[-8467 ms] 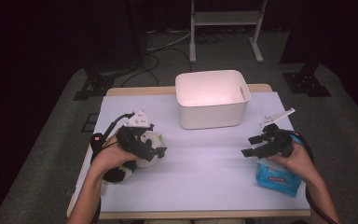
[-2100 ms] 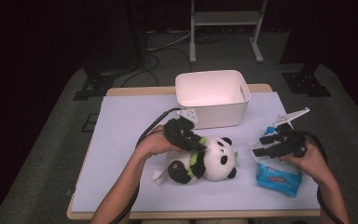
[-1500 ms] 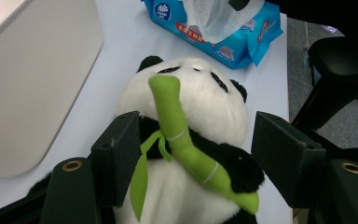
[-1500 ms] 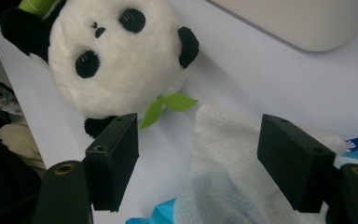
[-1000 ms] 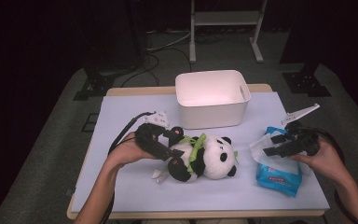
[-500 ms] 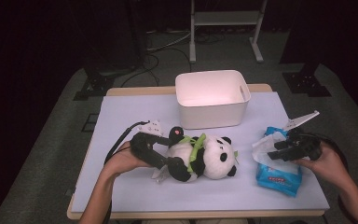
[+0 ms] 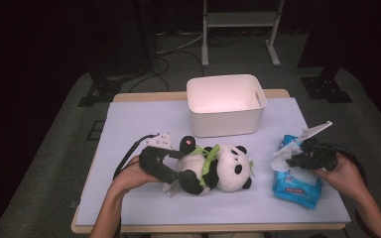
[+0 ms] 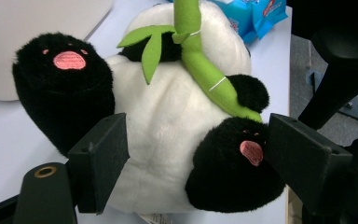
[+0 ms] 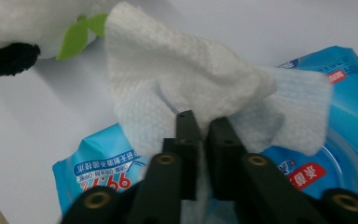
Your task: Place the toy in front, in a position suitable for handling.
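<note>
A black-and-white panda plush (image 7: pixel 221 168) with a green bamboo sprig lies on its back on the table's middle. My left gripper (image 7: pixel 189 173) comes at it from the left, its jaws pressed on the white belly and a black foot (image 8: pixel 235 163). In the left gripper view the panda (image 8: pixel 168 121) sits between the left gripper (image 8: pixel 198 135) jaws. At the right, my right gripper (image 7: pixel 293 159) has just been closing on a white wet wipe (image 7: pixel 282 157) that sticks out of a blue packet (image 7: pixel 297 191). The right gripper (image 9: pixel 203 119) now pinches the wipe (image 9: pixel 177 79) over the packet (image 9: pixel 98 168).
A white plastic bin (image 7: pixel 225 126) stands behind the panda at the back middle of the pale mat (image 7: pixel 139 124). The mat's front edge runs just below both forearms. A metal stand (image 7: pixel 238 29) and cables lie on the floor beyond the table.
The left hand has sunk a little toward the table with the panda in its jaws. The right gripper's jaws have closed on the wipe above the packet.
</note>
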